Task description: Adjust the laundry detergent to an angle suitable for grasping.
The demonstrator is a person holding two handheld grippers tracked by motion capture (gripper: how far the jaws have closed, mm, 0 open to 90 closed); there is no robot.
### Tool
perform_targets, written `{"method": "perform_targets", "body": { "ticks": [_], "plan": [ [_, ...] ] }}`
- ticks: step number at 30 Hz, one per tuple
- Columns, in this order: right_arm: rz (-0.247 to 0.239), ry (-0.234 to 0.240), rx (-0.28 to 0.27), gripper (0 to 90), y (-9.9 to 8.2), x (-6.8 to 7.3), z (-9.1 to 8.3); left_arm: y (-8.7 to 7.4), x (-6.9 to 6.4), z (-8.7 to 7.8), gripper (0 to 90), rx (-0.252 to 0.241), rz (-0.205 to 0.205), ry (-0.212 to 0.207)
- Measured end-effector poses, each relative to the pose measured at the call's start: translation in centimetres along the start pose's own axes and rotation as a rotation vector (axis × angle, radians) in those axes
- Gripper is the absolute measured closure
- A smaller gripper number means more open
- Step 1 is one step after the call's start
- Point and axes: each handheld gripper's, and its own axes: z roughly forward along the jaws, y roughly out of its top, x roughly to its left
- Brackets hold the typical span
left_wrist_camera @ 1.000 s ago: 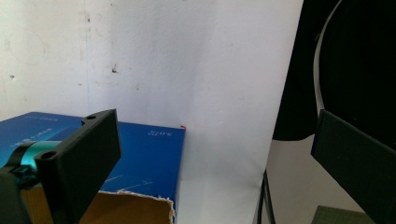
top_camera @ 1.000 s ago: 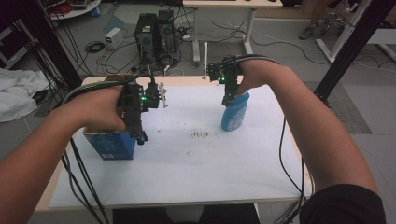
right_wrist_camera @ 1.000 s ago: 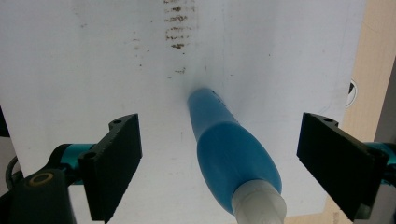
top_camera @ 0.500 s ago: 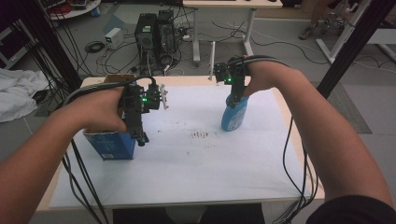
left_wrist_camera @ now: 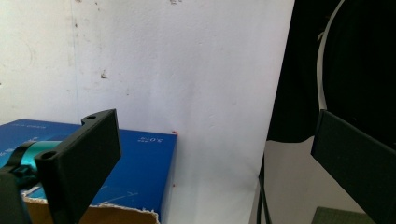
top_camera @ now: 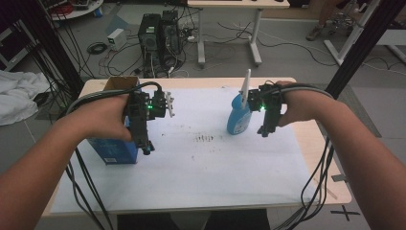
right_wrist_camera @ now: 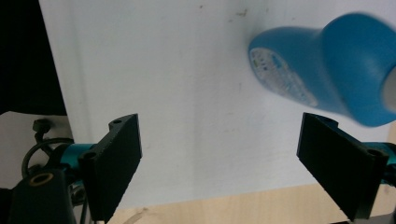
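A blue bottle (top_camera: 237,120) with a white spout stands upright on the white sheet (top_camera: 206,167) at the table's right middle. My right gripper (top_camera: 265,130) hangs just to its right, open and holding nothing. In the right gripper view the bottle (right_wrist_camera: 317,70) lies beyond the right jaw, outside the right gripper (right_wrist_camera: 219,135). A blue box (top_camera: 111,151) with an open cardboard top stands at the left. My left gripper (top_camera: 146,146) points down beside the box's right face, open and holding nothing. The left gripper view has the blue box (left_wrist_camera: 140,163) behind the left jaw, and the left gripper (left_wrist_camera: 215,135) is over bare sheet.
Dark smudges (top_camera: 206,139) mark the sheet's middle. Cables (top_camera: 86,191) trail off the near edge at both sides. Beyond the far edge, computer towers (top_camera: 160,33) and a desk's legs (top_camera: 230,33) stand on the floor.
My right gripper has left the bottle's top and moved right and down beside it; the white spout now shows. The left gripper has barely moved.
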Motion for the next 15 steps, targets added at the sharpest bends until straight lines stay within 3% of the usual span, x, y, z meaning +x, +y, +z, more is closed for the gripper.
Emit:
{"method": "perform_targets", "body": {
  "ticks": [11,14,15],
  "plan": [
    [0.067,-0.009,-0.004,13.1,-3.3,2.3,0.4,-0.5,0.3,0.5,1.7,-0.006,-0.028,0.009],
    [0.067,-0.008,-0.006,13.1,-3.4,2.3,0.4,-0.6,0.3,0.4,1.7,-0.025,-0.029,0.018],
    [0.071,-0.015,-0.002,13.1,-3.6,2.5,0.4,-0.7,0.2,0.3,1.7,-0.067,-0.017,0.029]
  ]
}}
